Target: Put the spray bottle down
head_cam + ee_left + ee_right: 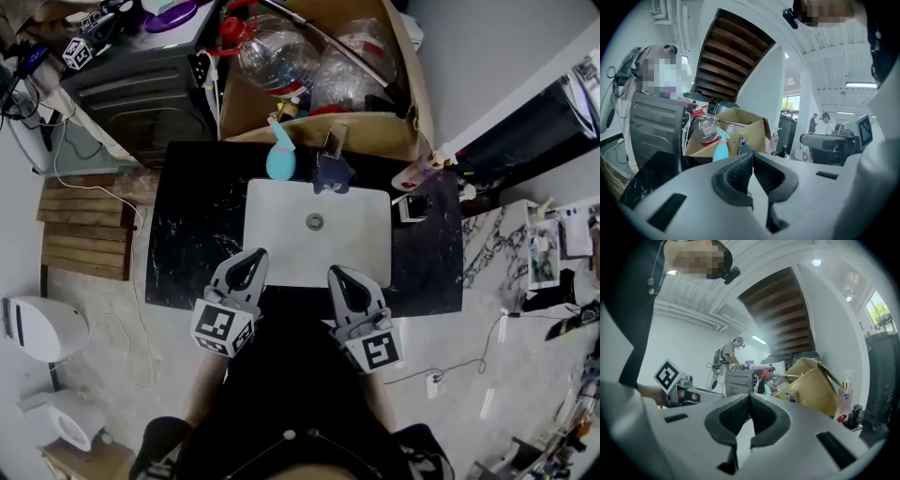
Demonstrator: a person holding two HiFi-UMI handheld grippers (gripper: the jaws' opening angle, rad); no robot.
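The light blue spray bottle (280, 155) with a pink trigger stands upright on the black marble counter (192, 225), behind the white sink basin (281, 244), left of the faucet (332, 169). In the left gripper view the spray bottle (721, 148) shows beyond the jaws. My left gripper (251, 257) is shut and empty at the basin's near left edge. My right gripper (335, 274) is shut and empty at the near right edge. Both are well apart from the bottle. The left gripper (753, 155) and right gripper (749, 396) show their tips pressed together in their own views.
A cardboard box (319, 75) with plastic bottles stands behind the counter. A pink soap pump bottle (416, 173) stands at the counter's back right. A dark grey cabinet (141, 84) is at the back left. A wooden pallet (84, 225) and a white toilet (37, 328) lie left.
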